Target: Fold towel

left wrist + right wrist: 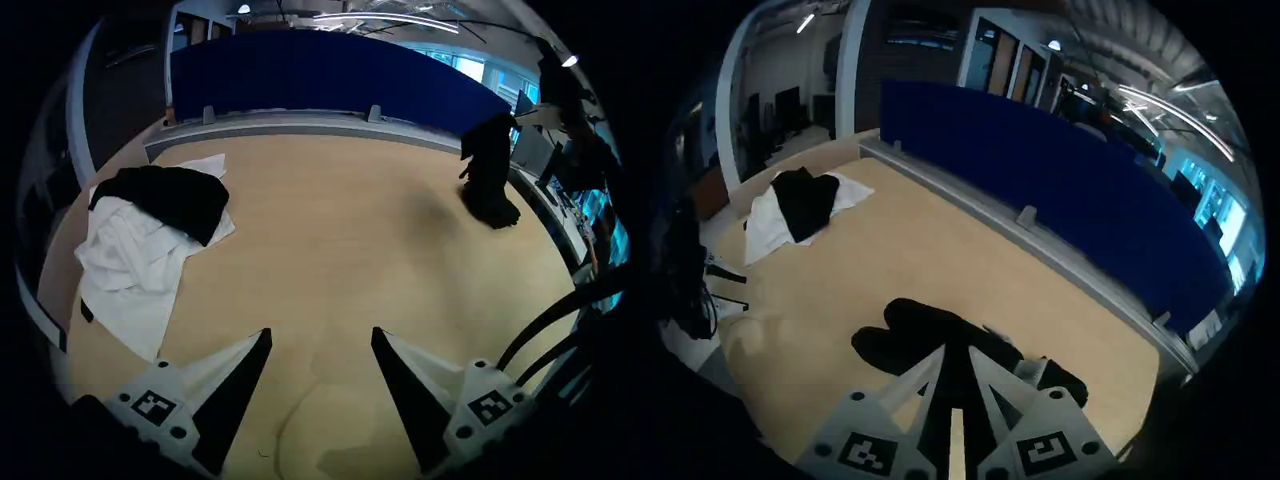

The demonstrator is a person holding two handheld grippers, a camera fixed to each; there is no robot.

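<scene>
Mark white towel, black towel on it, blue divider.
white towel (132,296), left gripper view, lower flap
black towel (172,196), left gripper view, its middle
blue divider (320,76), left gripper view, front face

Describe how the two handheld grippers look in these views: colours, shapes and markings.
The left gripper has two light grey jaws that taper to points, with black inner faces. Each carries a square black-and-white marker near its base, beside small dark round fasteners. The right gripper is built alike: pale wedge-shaped jaws, black inner faces, and a square marker on each base.
</scene>
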